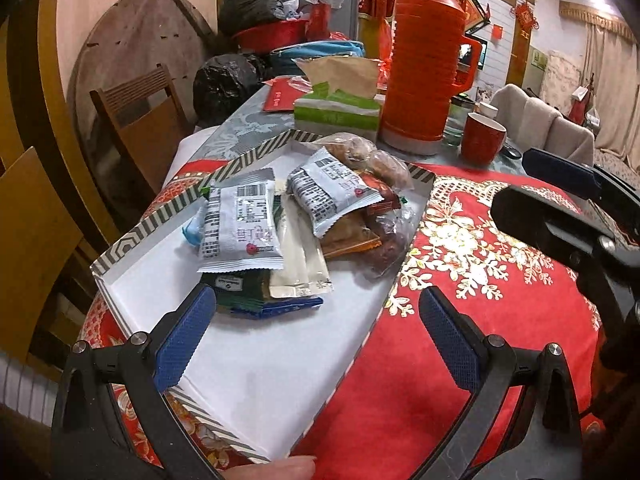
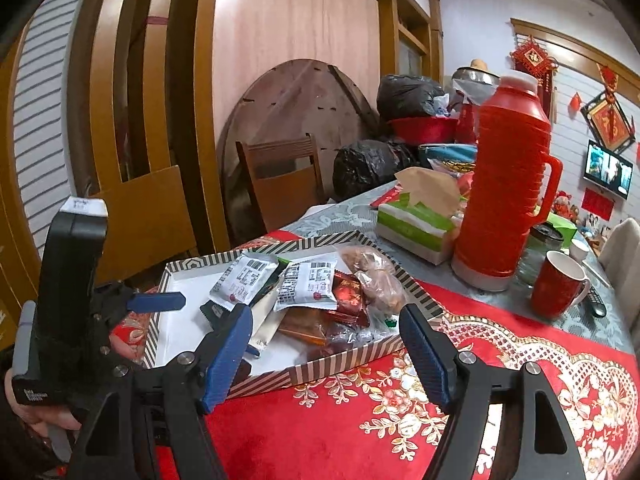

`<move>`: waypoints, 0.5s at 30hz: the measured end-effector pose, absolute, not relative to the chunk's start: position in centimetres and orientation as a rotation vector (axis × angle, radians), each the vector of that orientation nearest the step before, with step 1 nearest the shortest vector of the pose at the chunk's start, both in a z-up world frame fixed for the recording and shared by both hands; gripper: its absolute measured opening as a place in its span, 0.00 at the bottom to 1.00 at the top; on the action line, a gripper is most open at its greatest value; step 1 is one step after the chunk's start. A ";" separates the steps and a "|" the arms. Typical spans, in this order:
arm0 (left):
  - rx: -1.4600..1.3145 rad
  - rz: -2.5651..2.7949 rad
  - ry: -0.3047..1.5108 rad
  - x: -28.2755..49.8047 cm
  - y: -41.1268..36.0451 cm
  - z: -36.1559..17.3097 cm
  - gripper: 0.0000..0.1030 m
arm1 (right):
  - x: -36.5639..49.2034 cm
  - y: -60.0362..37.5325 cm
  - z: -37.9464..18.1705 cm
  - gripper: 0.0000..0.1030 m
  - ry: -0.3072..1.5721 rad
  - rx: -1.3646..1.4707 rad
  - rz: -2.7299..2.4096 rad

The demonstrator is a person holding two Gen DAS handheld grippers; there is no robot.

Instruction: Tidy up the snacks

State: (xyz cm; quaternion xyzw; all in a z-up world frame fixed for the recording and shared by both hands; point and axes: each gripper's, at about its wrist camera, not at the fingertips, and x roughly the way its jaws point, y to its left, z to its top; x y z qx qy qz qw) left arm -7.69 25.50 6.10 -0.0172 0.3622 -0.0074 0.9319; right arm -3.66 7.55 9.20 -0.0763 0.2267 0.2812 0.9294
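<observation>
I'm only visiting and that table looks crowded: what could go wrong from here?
The snack packets lie heaped in the striped tray, so gripping one may drag its neighbours out. The tall red thermos and red mug stand just beyond the tray; a wide swing of the right gripper might knock them.

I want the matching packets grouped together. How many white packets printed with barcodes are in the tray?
2. One white packet lies toward the tray's left, on the dark packets; the other sits to its right, on the brown snacks. More may be buried underneath.
</observation>
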 end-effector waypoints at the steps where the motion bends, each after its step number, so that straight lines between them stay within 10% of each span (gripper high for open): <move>1: -0.037 -0.009 0.744 -7.6 25.6 6.0 0.99 | -3.7 7.7 9.1 0.72 0.463 -0.162 0.575; 15: -0.056 0.003 0.725 -7.7 26.3 5.7 0.99 | -3.9 8.1 8.8 0.72 0.459 -0.178 0.574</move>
